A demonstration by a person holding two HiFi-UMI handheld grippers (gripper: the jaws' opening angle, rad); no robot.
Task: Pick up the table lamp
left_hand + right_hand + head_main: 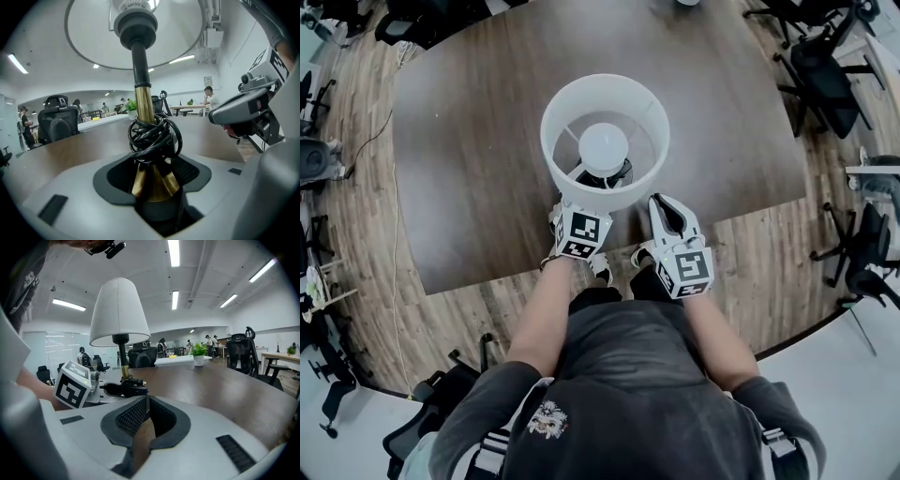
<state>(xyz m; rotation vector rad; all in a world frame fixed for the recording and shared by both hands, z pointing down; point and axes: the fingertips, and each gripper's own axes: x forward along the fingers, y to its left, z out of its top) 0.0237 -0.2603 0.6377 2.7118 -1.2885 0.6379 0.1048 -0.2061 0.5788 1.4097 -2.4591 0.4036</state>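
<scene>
The table lamp, with its white shade [605, 141], stands on the dark wooden table [469, 141] near the front edge. Seen from my left gripper [154, 190], its black pads press on the lamp's brass cone base [152, 180]. A black cord [154, 136] is coiled round the stem above them. In the head view the shade hides those jaws; only the marker cube [581, 232] shows. My right gripper [664, 206] sits to the right of the lamp, apart from it, pads together with nothing between them. From the right gripper [146, 401] view the lamp [119, 310] stands upright to the left.
Black office chairs [825, 75] stand to the right of the table, and others [422, 19] beyond its far left corner. A potted plant [199, 352] sits on a far desk. The table's front edge runs just under my hands, over the wooden floor [769, 272].
</scene>
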